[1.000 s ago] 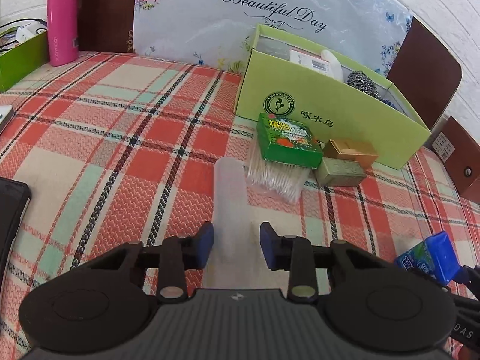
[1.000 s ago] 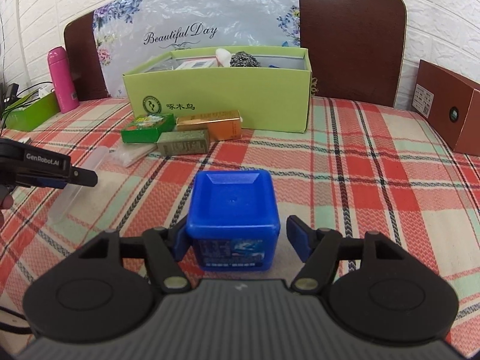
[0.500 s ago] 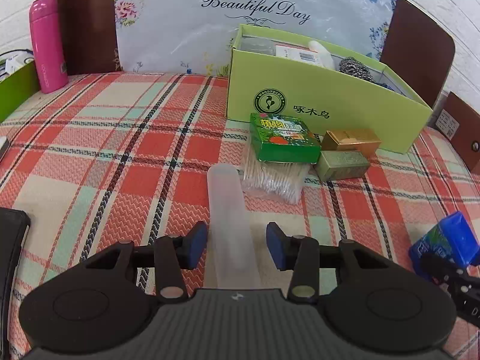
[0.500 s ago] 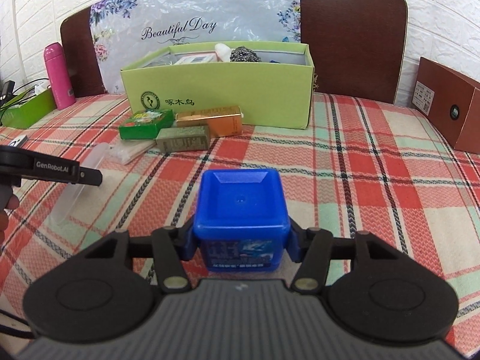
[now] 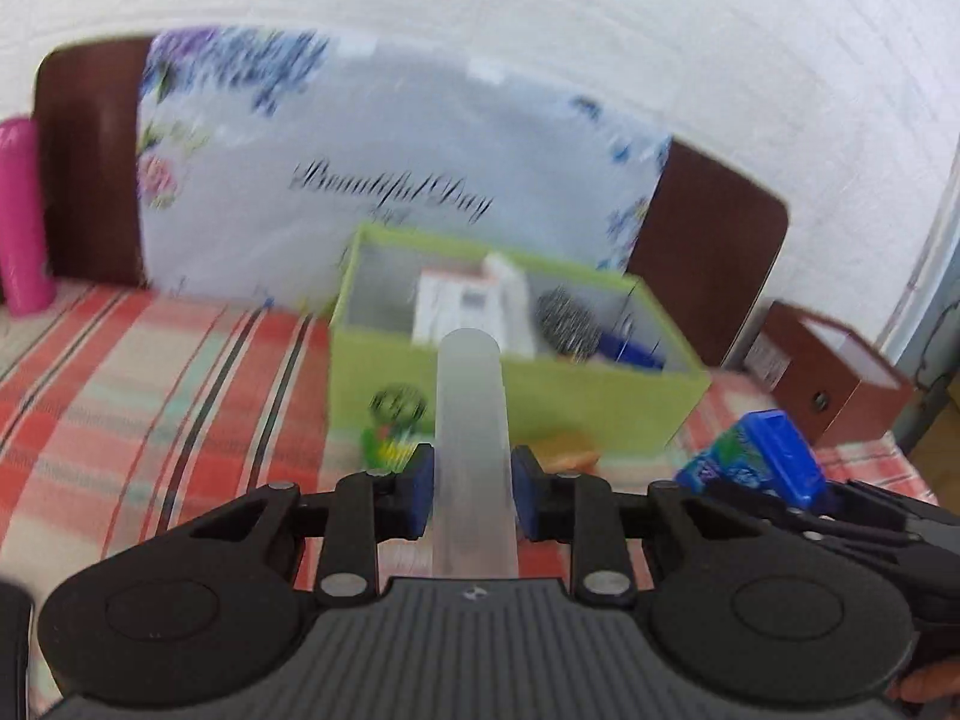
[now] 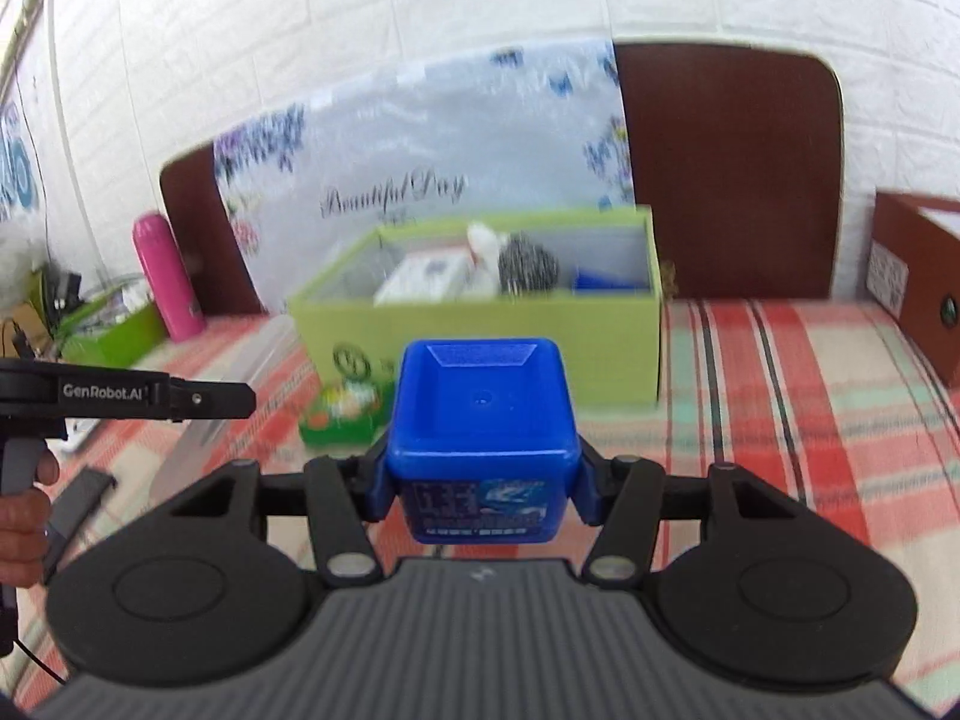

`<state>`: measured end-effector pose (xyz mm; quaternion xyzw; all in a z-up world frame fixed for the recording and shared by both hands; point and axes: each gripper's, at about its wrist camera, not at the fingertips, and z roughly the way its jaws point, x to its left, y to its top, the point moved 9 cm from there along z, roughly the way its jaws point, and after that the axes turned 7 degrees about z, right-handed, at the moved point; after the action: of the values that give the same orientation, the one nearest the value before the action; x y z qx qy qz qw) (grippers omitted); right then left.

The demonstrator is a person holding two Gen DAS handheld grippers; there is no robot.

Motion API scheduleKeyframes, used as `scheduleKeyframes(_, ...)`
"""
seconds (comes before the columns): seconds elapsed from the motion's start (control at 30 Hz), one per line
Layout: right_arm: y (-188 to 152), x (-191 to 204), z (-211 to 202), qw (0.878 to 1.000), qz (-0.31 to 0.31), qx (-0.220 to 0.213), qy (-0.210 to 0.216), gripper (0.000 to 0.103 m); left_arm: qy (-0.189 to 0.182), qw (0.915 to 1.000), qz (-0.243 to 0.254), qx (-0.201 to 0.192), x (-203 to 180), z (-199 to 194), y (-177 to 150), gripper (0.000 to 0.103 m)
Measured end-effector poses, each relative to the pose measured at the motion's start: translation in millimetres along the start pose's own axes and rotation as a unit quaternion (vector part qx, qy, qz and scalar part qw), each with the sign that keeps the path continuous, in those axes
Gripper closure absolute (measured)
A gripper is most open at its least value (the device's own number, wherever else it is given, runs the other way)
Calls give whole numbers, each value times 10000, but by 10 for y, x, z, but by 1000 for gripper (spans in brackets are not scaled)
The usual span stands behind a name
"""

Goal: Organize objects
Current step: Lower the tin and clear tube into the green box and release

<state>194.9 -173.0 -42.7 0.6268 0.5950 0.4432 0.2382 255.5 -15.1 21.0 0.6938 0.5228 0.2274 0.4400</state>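
Both tools carry loads toward the green box: left tool, just closed, clamps the frosted tube; right tool clamps the blue tub.

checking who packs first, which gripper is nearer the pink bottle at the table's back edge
Left. The left gripper, shut on the frosted plastic tube, is on the side of the pink bottle. The right gripper, shut on the blue square tub, is farther away.

Blue tub in right tool
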Motion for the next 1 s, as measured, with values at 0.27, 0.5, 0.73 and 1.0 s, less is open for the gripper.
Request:
scheduleKeyframes(0.27,770,-70,338,9972,-269,-674,-170,49,-235,9985,107,-479,-190,342,785,75)
scheduleKeyframes(0.5,1173,-333,959,9927,-597,-907,-517,49,-355,9985,22,-412,-326,1037,1047,75)
scheduleKeyframes(0.73,1297,-478,1457,9916,-819,-850,-530,48,-186,9982,-105,-566,-260,1504,1123,58)
scheduleKeyframes(1.0,921,-461,1341,9788,-1447,-1197,-812,2,-51,9978,55,-656,-90,1196,877,30)
